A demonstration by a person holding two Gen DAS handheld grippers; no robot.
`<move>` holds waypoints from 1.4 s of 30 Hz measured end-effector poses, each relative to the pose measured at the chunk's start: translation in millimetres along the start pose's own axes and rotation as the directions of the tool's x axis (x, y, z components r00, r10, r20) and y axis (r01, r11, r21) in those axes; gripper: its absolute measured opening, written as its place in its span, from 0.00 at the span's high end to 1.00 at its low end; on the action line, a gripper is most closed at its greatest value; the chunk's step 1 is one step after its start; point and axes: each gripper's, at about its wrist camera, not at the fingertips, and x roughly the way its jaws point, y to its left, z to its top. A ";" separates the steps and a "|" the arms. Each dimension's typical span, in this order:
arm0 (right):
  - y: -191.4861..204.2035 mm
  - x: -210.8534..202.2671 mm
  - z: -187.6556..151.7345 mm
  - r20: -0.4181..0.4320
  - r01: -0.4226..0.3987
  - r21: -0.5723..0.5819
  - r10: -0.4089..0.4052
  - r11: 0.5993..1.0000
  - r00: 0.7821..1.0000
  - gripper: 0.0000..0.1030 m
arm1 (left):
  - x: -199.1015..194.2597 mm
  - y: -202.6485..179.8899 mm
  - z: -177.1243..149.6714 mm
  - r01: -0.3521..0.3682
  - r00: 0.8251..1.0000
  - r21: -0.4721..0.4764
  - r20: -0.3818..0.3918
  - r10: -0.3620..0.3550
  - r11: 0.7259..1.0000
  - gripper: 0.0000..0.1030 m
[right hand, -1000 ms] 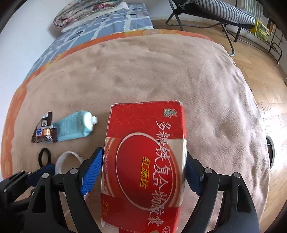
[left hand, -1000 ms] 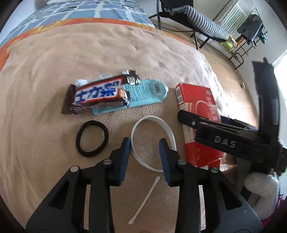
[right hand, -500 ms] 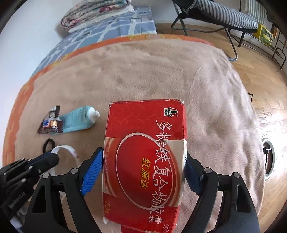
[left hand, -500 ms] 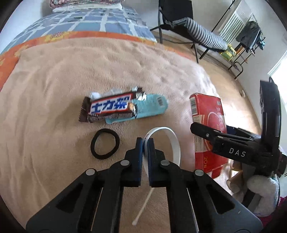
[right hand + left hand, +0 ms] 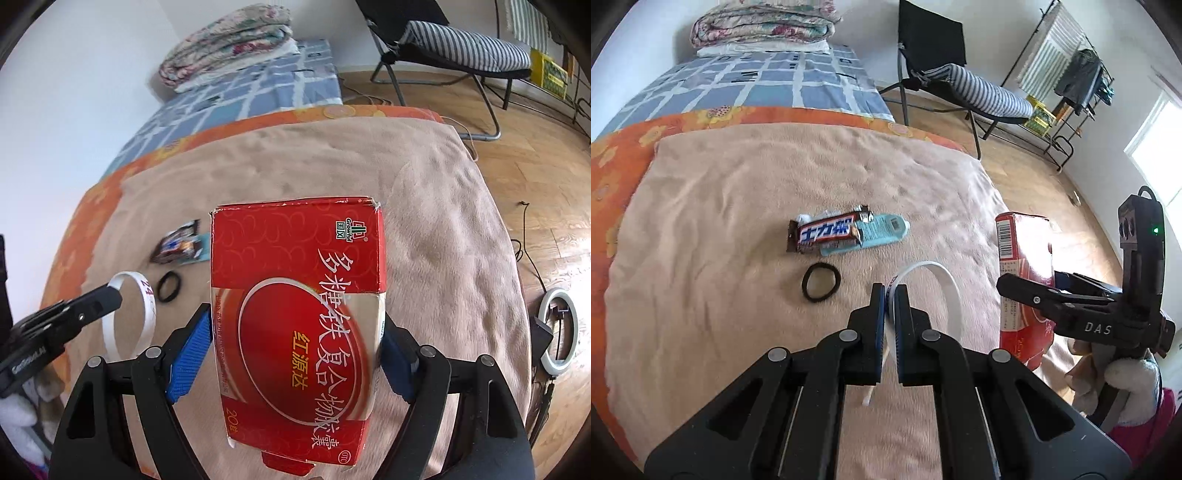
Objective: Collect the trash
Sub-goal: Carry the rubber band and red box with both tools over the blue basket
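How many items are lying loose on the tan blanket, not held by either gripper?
4: candy bar wrapper lying across a teal tube, black hair tie just in front of them, and a cotton swab mostly hidden behind the left gripper. More may be hidden.

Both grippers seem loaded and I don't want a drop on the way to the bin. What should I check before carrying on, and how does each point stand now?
1. Left gripper shut on the white band: ok, pinched at one edge.
2. Band clear of the blanket: ok, it hangs lifted in the right wrist view.
3. Right gripper shut on the red box: ok, pads press both sides.
4. Box flaps closed: cannot tell, the lower end looks torn open.
5. Bin in sight: not ok, none in either view.
6. Trash left behind: not ok, the wrapper, tube, hair tie and cotton swab remain.
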 end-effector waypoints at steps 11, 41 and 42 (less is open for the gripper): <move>28.5 -47.3 -56.9 0.000 -0.075 -0.075 0.075 0.994 0.997 0.21 | -45.9 -8.7 -57.5 0.007 0.999 0.075 -0.043 -0.004 0.997 0.97; 78.2 -53.4 -241.4 -0.196 -0.177 -0.190 0.139 0.966 0.971 0.21 | -65.5 -21.8 -231.9 0.034 0.972 0.168 -0.234 0.007 0.985 0.97; 77.8 -52.6 -244.2 -0.199 -0.176 -0.189 0.138 0.966 0.970 0.21 | -64.5 -21.6 -235.9 0.034 0.970 0.170 -0.243 0.008 0.985 0.97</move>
